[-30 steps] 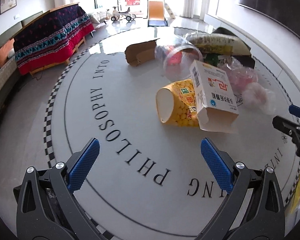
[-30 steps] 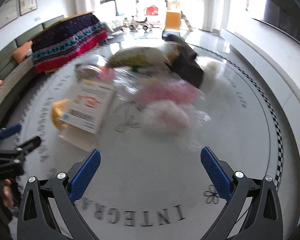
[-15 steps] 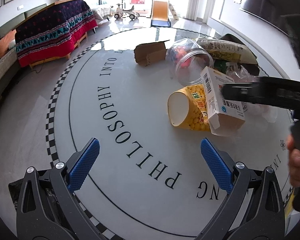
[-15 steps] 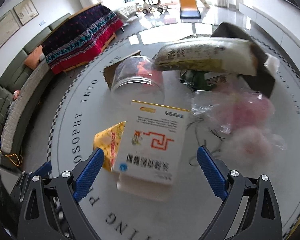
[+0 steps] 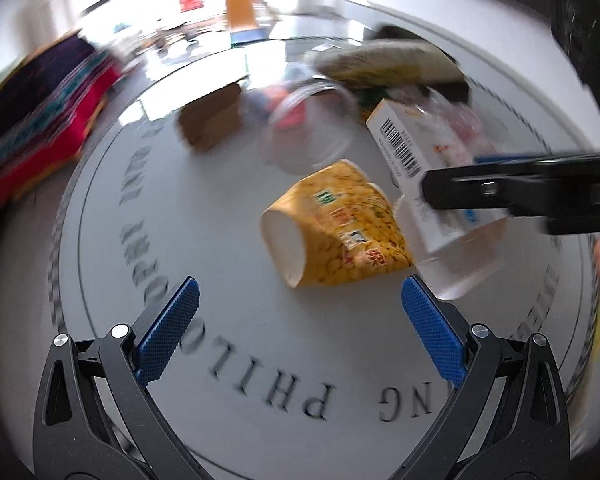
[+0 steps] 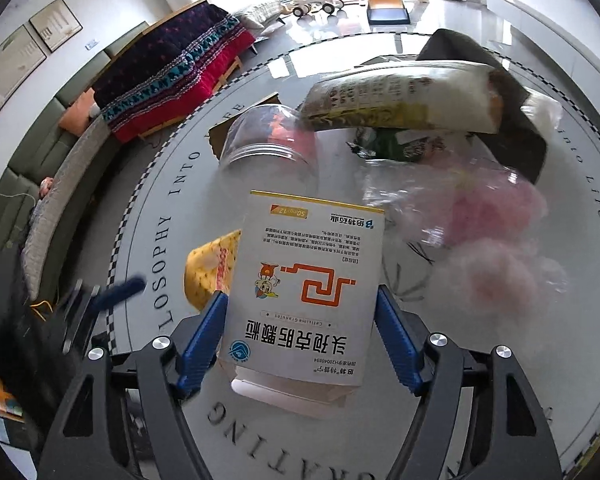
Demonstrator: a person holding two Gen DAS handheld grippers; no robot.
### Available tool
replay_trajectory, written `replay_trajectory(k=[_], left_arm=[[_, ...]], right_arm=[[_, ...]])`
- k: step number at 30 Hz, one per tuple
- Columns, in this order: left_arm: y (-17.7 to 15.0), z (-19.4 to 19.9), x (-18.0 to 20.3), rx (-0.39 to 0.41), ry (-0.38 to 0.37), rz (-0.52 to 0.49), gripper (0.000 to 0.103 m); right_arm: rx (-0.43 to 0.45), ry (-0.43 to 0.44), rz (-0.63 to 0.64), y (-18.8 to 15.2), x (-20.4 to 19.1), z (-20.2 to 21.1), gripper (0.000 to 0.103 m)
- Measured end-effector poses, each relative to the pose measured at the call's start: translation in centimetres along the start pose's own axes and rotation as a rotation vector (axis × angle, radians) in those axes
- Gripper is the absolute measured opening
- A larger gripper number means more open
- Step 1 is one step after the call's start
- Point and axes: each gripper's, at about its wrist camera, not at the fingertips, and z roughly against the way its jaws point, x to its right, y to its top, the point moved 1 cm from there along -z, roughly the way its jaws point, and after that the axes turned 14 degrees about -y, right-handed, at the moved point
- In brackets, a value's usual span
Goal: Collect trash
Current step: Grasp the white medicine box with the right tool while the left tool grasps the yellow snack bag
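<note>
Two grippers over the round table (image 6: 172, 216). Right gripper (image 6: 300, 320) has its blue pads against both sides of the white medicine box (image 6: 311, 280), apparently gripping it; box leans on the yellow cup (image 5: 339, 228), just in front of the clear jar (image 6: 268, 140). Left gripper (image 5: 300, 312) spread wide, holding nothing, near the cup. Risk: open bottom flap and thin walls could buckle, box slips, lifting may roll the cup.
</note>
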Motion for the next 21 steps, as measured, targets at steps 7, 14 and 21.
replay_trajectory(k=[7,14,21], left_arm=[[2.4,-2.7,0.2,-0.121,-0.034,-0.159,0.098],[3.7,-5.5,1.0,-0.188,-0.108,-0.220,0.098],[3.2,-3.4,-1.2,-0.074,-0.233,0.003,0.051]], right_arm=[[0.011,-0.024,-0.040,0.5,2.1,0.5,0.075],[0.036,-0.049,-0.067,1.9,3.2,0.5,0.075],[0.044,-0.053,-0.056,1.6,2.8,0.6,0.075]])
